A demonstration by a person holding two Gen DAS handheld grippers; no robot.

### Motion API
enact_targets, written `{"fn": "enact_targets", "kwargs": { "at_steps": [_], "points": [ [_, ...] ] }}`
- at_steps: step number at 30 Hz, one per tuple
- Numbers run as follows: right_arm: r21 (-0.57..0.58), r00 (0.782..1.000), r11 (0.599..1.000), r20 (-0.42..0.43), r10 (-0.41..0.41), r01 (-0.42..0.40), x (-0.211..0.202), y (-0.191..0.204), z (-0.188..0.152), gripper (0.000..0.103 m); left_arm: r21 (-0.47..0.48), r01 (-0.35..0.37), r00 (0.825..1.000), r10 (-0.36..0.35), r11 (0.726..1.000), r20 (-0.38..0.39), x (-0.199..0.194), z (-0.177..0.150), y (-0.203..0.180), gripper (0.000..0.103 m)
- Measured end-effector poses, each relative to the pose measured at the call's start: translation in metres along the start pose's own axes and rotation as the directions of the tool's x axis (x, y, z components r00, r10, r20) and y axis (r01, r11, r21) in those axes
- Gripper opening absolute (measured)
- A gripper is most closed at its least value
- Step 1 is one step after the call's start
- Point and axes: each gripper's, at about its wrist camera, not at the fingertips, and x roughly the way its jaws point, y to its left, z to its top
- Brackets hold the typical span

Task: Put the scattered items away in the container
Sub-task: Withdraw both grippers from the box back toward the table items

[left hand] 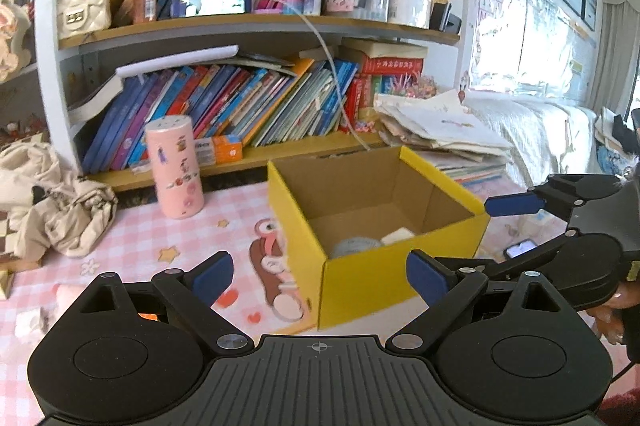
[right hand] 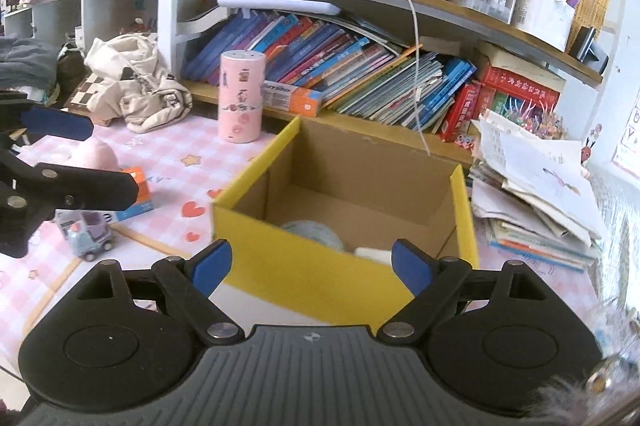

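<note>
Presently we list the following. Item one: a yellow cardboard box with a plain brown inside point(right hand: 304, 266), open at the top, standing on a pink checked table cover printed with stars, hearts and a cartoon figure point(left hand: 168, 246). Inside it, on the floor near the front wall, we see a pale grey-blue round thing point(right hand: 316, 230) and, just beside it, a small white block point(right hand: 372, 252); we cannot tell what either is.

Item two: our left gripper point(left hand: 320, 276), black with blue pads, jaws apart and nothing between them, in front of a near corner of the box. Item three: our right gripper point(right hand: 312, 266), same make, jaws wide apart and empty, facing the box's front wall.

Item four, loose on the cover to the left of the box in the right wrist view: a small orange and blue carton point(right hand: 134, 199), a little grey-blue toy car point(right hand: 90, 240) just in front of it, and a soft pink lump point(right hand: 94, 153) behind, partly hidden by the left gripper.

Item five: a tall pink cylinder decorated with small stickers point(left hand: 178, 165), upright, behind the box and near the bookshelf. Item six: a crumpled cream garment point(left hand: 52, 201) at the cover's far left. Item seven: a wooden bookshelf crowded with leaning books point(left hand: 224, 105). Item eight: a stack of loose papers and booklets point(right hand: 532, 193), right of the box.
</note>
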Motion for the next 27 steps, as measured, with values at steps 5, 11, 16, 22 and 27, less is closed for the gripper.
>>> {"fn": "enact_targets", "kwargs": {
  "at_steps": [5, 11, 16, 22, 27],
  "points": [
    [0.011, 1.000, 1.000, -0.011, 0.008, -0.008, -0.005, 0.026, -0.006, 0.087, -0.021, -0.012, 1.000, 0.011, 1.000, -0.029, -0.012, -0.020, 0.014, 0.095],
    [0.020, 1.000, 1.000, -0.023, 0.012, -0.011, -0.006, 0.052, -0.015, 0.089, -0.041, -0.035, 0.997, 0.032, 0.999, -0.064, -0.025, -0.042, 0.032, 0.095],
    [0.054, 1.000, 0.999, -0.029, -0.004, 0.006, -0.005, 0.074, -0.028, 0.094, -0.038, -0.087, 0.991, 0.082, 0.996, -0.103, -0.033, -0.061, 0.042, 0.095],
    [0.056, 0.996, 0.998, -0.090, -0.027, 0.032, -0.002, 0.101, -0.048, 0.095, -0.090, -0.107, 0.985, 0.093, 0.990, -0.148, -0.042, -0.084, 0.056, 0.095],
    [0.039, 0.992, 0.999, -0.125, -0.021, 0.027, 0.000, 0.117, -0.055, 0.095, -0.127, -0.124, 0.975, 0.097, 0.984, -0.199, -0.046, -0.101, 0.067, 0.095]
  ]
}}
